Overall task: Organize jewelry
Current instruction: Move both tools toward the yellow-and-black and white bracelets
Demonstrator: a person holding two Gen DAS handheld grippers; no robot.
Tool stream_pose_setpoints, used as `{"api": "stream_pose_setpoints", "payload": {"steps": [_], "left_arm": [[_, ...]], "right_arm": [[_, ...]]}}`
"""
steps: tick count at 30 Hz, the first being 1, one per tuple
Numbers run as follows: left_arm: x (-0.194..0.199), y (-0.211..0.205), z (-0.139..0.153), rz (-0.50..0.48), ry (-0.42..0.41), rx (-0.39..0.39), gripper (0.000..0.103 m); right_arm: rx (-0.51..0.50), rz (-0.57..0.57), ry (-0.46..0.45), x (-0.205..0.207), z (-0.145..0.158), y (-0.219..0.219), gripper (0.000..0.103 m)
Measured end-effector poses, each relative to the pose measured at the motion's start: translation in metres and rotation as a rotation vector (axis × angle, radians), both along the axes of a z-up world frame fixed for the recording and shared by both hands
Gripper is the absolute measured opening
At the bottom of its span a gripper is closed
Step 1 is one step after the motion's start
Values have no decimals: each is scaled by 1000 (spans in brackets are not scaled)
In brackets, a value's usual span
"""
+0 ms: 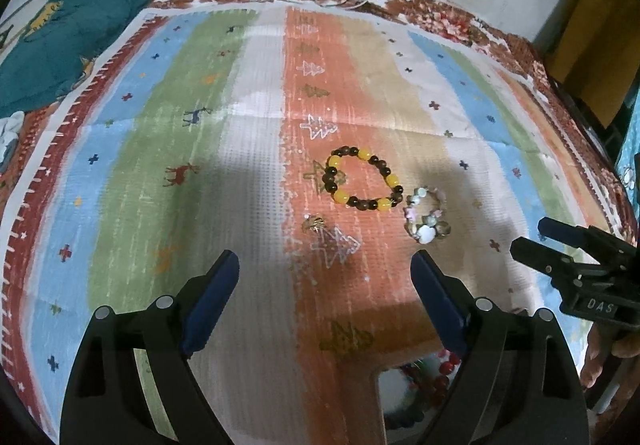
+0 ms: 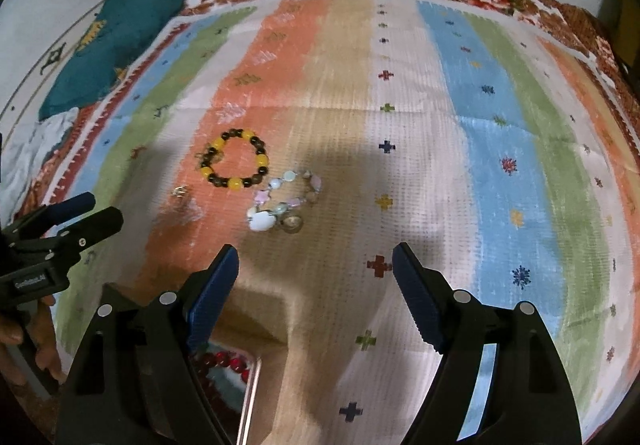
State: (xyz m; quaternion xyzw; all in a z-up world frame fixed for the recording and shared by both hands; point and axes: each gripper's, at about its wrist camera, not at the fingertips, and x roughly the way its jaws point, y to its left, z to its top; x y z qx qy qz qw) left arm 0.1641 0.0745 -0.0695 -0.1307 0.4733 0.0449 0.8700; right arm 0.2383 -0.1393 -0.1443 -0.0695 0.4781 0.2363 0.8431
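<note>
Both hand-held grippers hang above a striped mat [image 1: 256, 93] spread over a floral-covered surface; whether that is a bed or a tabletop cannot be told. The left hand-held gripper [image 1: 325, 265] stands wide open with nothing between its blue pads, and the right hand-held gripper [image 2: 316, 257] is likewise spread wide and empty.

On the orange stripe lies a yellow-and-brown bead bracelet [image 1: 365, 181], laid out as a ring. Just beside it, nearly touching, sits a pastel bead bracelet [image 1: 426, 215] bunched up, its charms too blurred to name. A small gold piece [image 1: 315, 224] lies near the left pads; its shape is unclear, perhaps a ring or an earring.

At the bottom edge a tray [image 1: 379, 385] with red beads [image 1: 442, 375] inside is mostly hidden behind the gripper bodies. A teal cloth [image 1: 68, 45] is bunched at the far left corner.
</note>
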Motion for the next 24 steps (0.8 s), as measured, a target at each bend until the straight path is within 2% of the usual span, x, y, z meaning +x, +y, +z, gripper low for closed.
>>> {"api": "stream_pose_setpoints", "payload": {"steps": [8,16,24], "left_arm": [[11,9,-11,3,21,-33,86],[21,9,-22,-4,43,-28,85],[32,9,-32,-24,66,-32,85]], "right_arm": [[22,-36,6,17,-4,1,79],[28,-51,12,29,-14,9,79],[-2,-67,34,47,-30,19,79]]}}
